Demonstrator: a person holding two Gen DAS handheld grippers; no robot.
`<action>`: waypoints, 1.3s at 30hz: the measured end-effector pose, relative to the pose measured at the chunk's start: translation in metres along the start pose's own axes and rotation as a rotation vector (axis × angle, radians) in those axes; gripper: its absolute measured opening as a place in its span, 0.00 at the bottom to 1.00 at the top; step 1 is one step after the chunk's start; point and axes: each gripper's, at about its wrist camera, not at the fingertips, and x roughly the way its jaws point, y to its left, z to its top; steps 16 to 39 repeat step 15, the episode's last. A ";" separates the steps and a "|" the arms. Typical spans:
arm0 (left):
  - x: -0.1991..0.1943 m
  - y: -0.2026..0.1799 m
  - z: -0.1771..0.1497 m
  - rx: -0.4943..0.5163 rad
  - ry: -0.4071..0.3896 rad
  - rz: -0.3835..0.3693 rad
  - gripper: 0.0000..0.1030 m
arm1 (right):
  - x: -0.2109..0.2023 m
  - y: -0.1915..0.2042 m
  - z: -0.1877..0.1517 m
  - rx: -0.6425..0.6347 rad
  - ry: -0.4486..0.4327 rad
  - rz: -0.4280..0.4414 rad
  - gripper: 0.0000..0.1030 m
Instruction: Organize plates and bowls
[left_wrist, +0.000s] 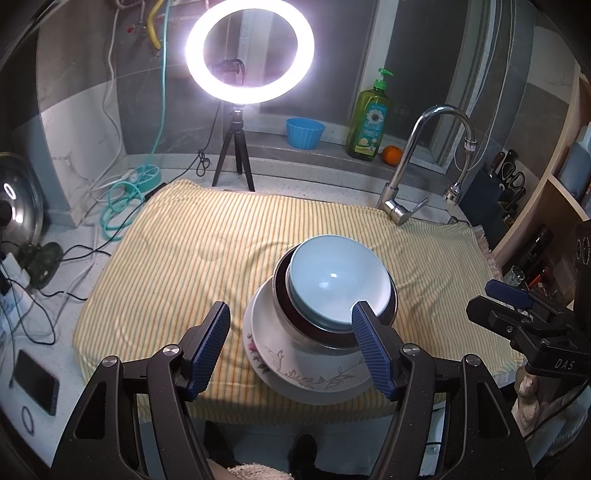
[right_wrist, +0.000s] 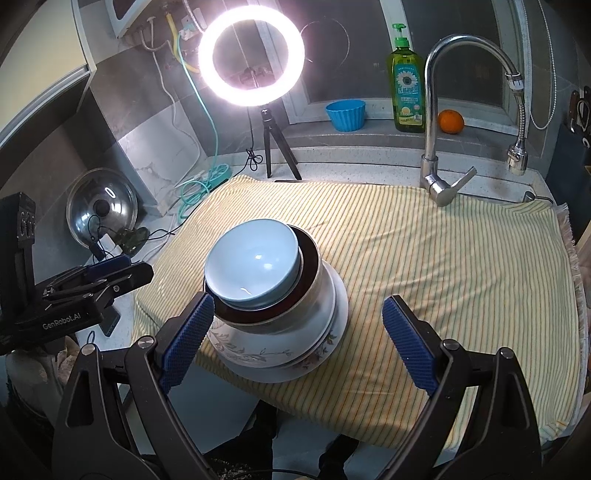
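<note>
A stack of dishes stands on the striped yellow cloth (left_wrist: 177, 258) (right_wrist: 443, 258). On top is a light blue bowl (left_wrist: 338, 280) (right_wrist: 255, 258), nested in a dark-lined bowl (left_wrist: 295, 317) (right_wrist: 310, 280), on a white floral bowl (left_wrist: 295, 354) (right_wrist: 258, 350) and a white plate (left_wrist: 314, 393) (right_wrist: 332, 350). My left gripper (left_wrist: 291, 332) is open and empty, just in front and left of the stack. My right gripper (right_wrist: 299, 321) is open and empty, in front and right of the stack; it also shows in the left wrist view (left_wrist: 517, 310).
A ring light on a tripod (left_wrist: 249, 51) (right_wrist: 253, 55), a blue cup (left_wrist: 304, 133), a soap bottle (left_wrist: 369, 122), an orange (left_wrist: 391, 155) and a faucet (left_wrist: 406, 177) (right_wrist: 436, 147) stand behind the cloth. Cables, a pot lid (left_wrist: 18, 199) and a phone (left_wrist: 37, 380) lie left.
</note>
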 end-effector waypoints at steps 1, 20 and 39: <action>0.000 0.000 0.000 0.001 0.001 -0.001 0.66 | 0.000 0.000 0.000 -0.001 0.000 0.000 0.92; 0.006 0.002 0.002 0.010 0.001 0.006 0.66 | 0.004 -0.002 0.000 0.011 0.004 -0.005 0.92; 0.006 0.002 0.002 0.010 0.001 0.006 0.66 | 0.004 -0.002 0.000 0.011 0.004 -0.005 0.92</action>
